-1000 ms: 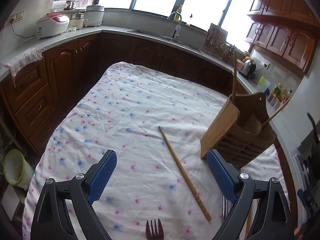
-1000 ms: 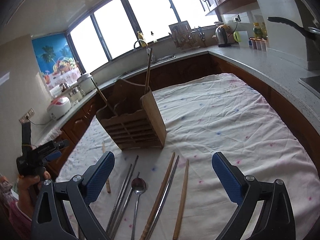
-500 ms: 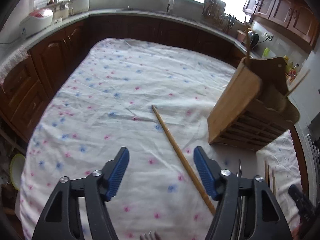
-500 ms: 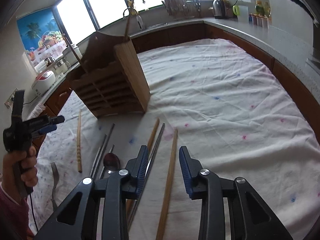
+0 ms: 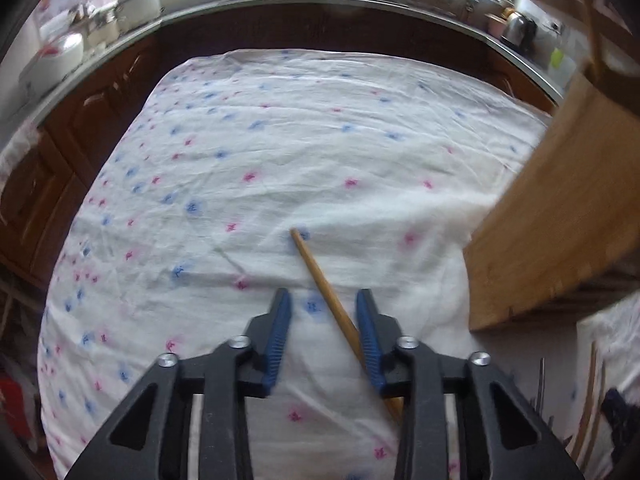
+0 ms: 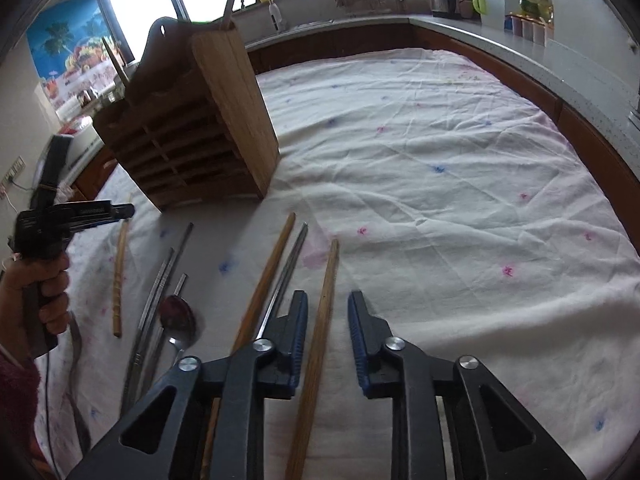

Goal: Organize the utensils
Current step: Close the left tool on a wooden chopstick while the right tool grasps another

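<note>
both grippers lowered, jaws closing, still apart: left gripper (image 5: pixel 323 300) straddles round bamboo chopstick (image 5: pixel 320 280); right gripper (image 6: pixel 327 300) straddles squared wooden chopstick (image 6: pixel 326 292).

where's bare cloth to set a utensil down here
Free: the floral tablecloth right of the wooden utensil holder, out to the counter. Crowded: in front of the holder, where chopsticks and a spoon lie.

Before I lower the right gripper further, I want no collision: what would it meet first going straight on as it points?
Probably the wooden chopstick lying between its fingers, then the flowered cloth beneath. The right gripper looks clear of the wooden utensil holder.
</note>
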The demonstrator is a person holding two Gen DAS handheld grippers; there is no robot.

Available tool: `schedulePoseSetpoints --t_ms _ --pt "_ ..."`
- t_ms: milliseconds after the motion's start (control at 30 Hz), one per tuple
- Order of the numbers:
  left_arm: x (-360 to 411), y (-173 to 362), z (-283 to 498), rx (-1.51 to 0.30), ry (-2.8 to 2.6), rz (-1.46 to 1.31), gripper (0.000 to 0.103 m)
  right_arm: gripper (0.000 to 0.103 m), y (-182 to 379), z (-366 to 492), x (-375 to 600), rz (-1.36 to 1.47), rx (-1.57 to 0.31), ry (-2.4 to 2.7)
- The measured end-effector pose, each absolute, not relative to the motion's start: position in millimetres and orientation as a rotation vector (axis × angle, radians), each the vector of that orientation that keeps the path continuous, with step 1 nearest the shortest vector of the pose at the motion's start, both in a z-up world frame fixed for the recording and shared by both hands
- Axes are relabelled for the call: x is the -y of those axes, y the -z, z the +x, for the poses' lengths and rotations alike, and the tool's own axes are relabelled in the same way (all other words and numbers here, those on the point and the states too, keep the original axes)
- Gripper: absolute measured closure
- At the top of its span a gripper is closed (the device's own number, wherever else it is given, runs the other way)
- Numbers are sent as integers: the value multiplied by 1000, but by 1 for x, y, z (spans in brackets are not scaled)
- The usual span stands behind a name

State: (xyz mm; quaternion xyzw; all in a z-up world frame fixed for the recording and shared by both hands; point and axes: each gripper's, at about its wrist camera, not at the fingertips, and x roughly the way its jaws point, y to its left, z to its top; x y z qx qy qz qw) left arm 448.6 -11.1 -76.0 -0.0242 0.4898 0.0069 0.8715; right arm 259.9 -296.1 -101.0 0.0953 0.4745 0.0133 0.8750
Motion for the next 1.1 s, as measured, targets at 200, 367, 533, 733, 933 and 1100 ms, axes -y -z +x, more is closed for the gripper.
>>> schedulePoseSetpoints --t_ms 200,367,533,733,933,1100 --pt "33 77 412 -1037 109 16 95 96 100 256 294 185 -1000 -31" --pt "50 78 370 -1067 254 44 98 96 97 240 291 184 -1011 -52" --pt "57 79 340 -1079 310 76 98 96 97 231 292 203 -1012 -65" --pt "67 72 348 -1098 286 87 85 93 98 242 291 215 -1022 -70" --pt "83 75 354 -1076 272 182 86 93 101 245 285 168 -1017 -68" --pt "91 77 350 -1049 291 215 99 96 102 243 276 91 -1005 -42"
